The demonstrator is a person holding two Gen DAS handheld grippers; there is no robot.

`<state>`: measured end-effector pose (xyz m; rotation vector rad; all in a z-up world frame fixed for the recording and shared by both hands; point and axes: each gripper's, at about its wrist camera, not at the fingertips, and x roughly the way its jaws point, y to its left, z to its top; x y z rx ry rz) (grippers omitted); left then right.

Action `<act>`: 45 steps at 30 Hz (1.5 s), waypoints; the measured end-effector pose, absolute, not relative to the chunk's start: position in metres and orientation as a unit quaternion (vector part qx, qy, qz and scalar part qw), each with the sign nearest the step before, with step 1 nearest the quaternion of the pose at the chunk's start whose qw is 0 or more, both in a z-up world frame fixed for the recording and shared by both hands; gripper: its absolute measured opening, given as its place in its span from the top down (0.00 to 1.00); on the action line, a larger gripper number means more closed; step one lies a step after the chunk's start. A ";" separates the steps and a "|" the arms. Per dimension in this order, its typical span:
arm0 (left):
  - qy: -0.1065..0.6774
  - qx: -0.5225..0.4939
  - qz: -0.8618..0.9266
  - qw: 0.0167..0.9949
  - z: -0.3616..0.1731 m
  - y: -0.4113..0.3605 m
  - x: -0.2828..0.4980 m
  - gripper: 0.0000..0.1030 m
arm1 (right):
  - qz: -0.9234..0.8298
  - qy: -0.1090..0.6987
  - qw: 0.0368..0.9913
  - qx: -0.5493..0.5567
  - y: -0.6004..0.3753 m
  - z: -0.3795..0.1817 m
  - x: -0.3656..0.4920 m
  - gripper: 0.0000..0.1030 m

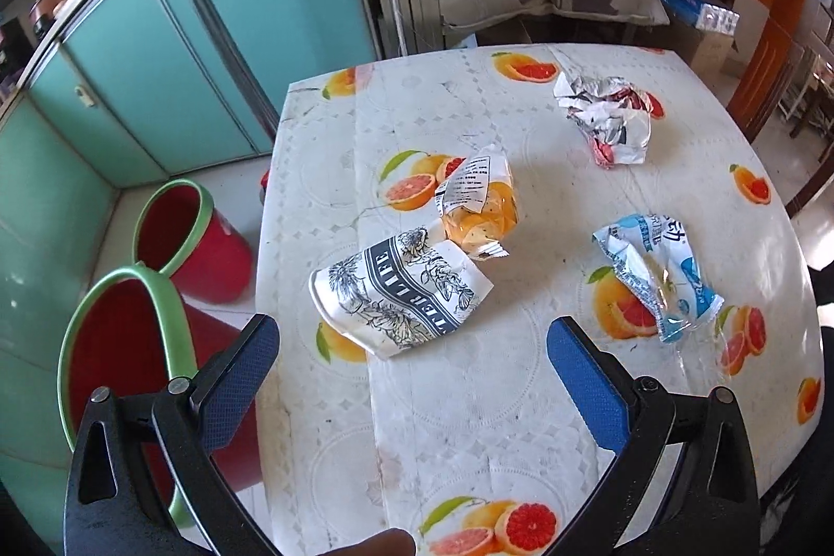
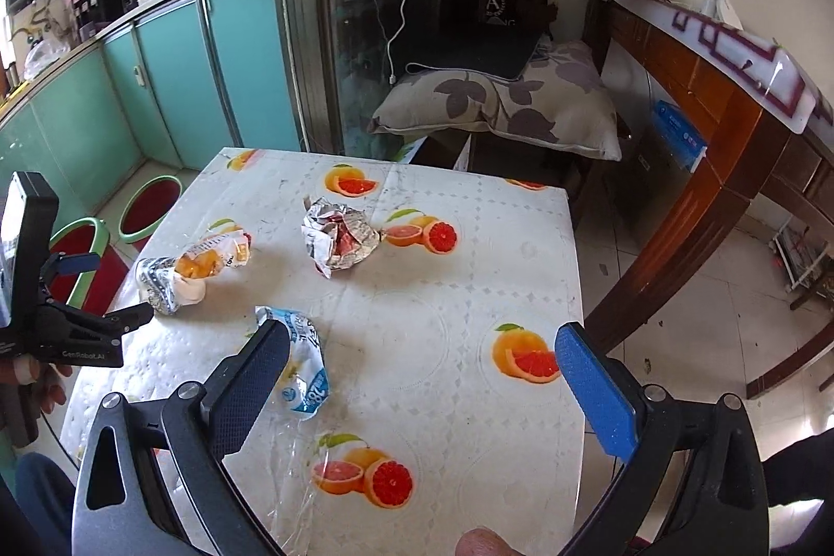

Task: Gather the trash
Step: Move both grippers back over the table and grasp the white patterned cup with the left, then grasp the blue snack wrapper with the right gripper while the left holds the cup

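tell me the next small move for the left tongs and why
Probably ease the left tongs forward and down onto the crumpled paper cup. They are open and empty, the cup lies on the table just ahead between the fingers, nearest of the four pieces, and the red bins wait just left.

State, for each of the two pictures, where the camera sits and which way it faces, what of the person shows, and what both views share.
Left wrist: sits behind the open left claw, looking down and forward over the table at the floral paper cup; a fingertip shows.
Right wrist: sits behind the open right claw, facing across the table toward the pillow; the left claw shows at the left edge.
Shared: the cup, blue wrapper, foil wrapper and red bins.
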<state>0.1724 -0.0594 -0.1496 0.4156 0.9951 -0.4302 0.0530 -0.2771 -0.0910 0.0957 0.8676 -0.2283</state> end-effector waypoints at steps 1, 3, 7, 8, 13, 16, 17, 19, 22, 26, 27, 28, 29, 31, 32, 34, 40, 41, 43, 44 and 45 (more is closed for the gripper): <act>0.470 0.206 -0.204 0.834 -0.153 -0.062 0.175 0.00 | -0.112 0.422 0.899 0.048 -0.279 -0.093 0.052 0.01; 0.470 0.225 -0.205 0.829 -0.158 -0.066 0.181 0.00 | -0.114 0.426 0.896 0.050 -0.280 -0.098 0.051 0.01; 0.483 0.239 -0.210 0.816 -0.172 -0.072 0.197 0.00 | -0.117 0.430 0.894 0.053 -0.283 -0.103 0.050 0.01; 0.485 0.246 -0.207 0.813 -0.176 -0.073 0.200 0.00 | -0.119 0.431 0.893 0.053 -0.284 -0.104 0.050 0.01; 0.494 0.274 -0.218 0.796 -0.193 -0.080 0.203 0.00 | -0.124 0.433 0.891 0.056 -0.288 -0.106 0.050 0.01; 0.492 0.289 -0.222 0.790 -0.199 -0.082 0.201 0.00 | -0.127 0.433 0.891 0.058 -0.290 -0.106 0.050 0.01; 0.491 0.291 -0.222 0.791 -0.200 -0.083 0.200 0.00 | -0.128 0.433 0.890 0.059 -0.290 -0.106 0.049 0.01; 0.493 0.290 -0.218 0.791 -0.202 -0.083 0.201 0.00 | -0.128 0.434 0.890 0.059 -0.289 -0.108 0.050 0.01; 0.495 0.289 -0.209 0.793 -0.205 -0.083 0.203 0.00 | -0.127 0.437 0.888 0.057 -0.286 -0.109 0.050 0.01; 0.489 0.292 -0.197 0.798 -0.202 -0.082 0.202 0.15 | -0.123 0.440 0.888 0.056 -0.282 -0.112 0.052 0.01; 0.488 0.294 -0.189 0.800 -0.200 -0.080 0.202 0.18 | -0.122 0.441 0.888 0.056 -0.281 -0.113 0.052 0.01; 0.490 0.290 -0.185 0.801 -0.199 -0.078 0.203 0.21 | -0.121 0.442 0.887 0.056 -0.280 -0.114 0.053 0.01; 0.494 0.282 -0.186 0.801 -0.197 -0.075 0.205 0.22 | -0.119 0.442 0.887 0.056 -0.278 -0.115 0.054 0.01; 0.496 0.276 -0.186 0.802 -0.195 -0.072 0.204 0.23 | -0.116 0.444 0.887 0.055 -0.274 -0.117 0.055 0.01; 0.495 0.275 -0.188 0.802 -0.194 -0.071 0.203 0.25 | -0.114 0.445 0.887 0.055 -0.273 -0.117 0.056 0.01; 0.487 0.274 -0.189 0.807 -0.191 -0.070 0.200 0.30 | -0.109 0.444 0.888 0.052 -0.269 -0.117 0.058 0.01; 0.483 0.242 -0.184 0.821 -0.176 -0.060 0.190 0.44 | -0.098 0.450 0.886 0.050 -0.262 -0.121 0.066 0.01; 0.483 0.237 -0.186 0.822 -0.174 -0.058 0.188 0.45 | -0.096 0.451 0.886 0.048 -0.260 -0.123 0.067 0.01; 0.483 0.228 -0.190 0.824 -0.171 -0.054 0.183 0.46 | -0.088 0.455 0.885 0.047 -0.254 -0.127 0.072 0.01; 0.483 0.221 -0.190 0.826 -0.169 -0.051 0.181 0.46 | -0.083 0.458 0.884 0.047 -0.252 -0.129 0.075 0.01; 0.485 0.212 -0.192 0.827 -0.168 -0.049 0.179 0.47 | -0.079 0.460 0.883 0.045 -0.249 -0.132 0.078 0.01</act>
